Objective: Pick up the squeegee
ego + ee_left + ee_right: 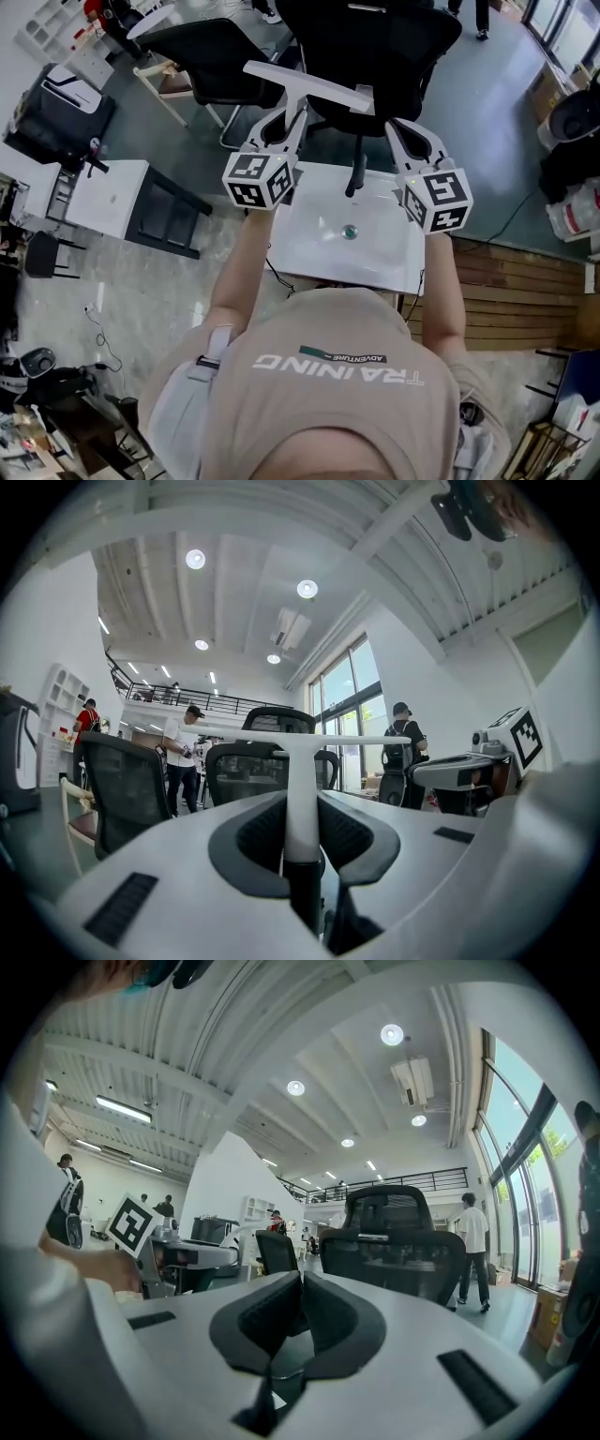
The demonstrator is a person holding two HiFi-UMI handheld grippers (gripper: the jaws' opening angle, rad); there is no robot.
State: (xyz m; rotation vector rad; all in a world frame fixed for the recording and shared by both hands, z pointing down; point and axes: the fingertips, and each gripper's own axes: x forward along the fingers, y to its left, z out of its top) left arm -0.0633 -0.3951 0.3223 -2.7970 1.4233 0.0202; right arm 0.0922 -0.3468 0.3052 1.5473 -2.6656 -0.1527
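Observation:
The squeegee (309, 86) is white and T-shaped, its long blade lying crosswise above the far edge of the sink. Its handle (300, 761) stands upright between the dark pads of my left gripper (302, 801), which is shut on it, the blade running left to right above the jaws. In the head view my left gripper (284, 124) sits at the sink's far left corner. My right gripper (412, 141) is held level at the far right corner. Its pads (281, 1312) meet at the tips with nothing between them, so my right gripper (302, 1277) is shut.
A white sink (309, 258) with a round drain (350, 232) lies below both grippers. A black post (356, 173) rises at its far edge. Black office chairs (375, 47) stand just beyond. A white cabinet (108, 199) is to the left, wooden planks (520, 291) to the right.

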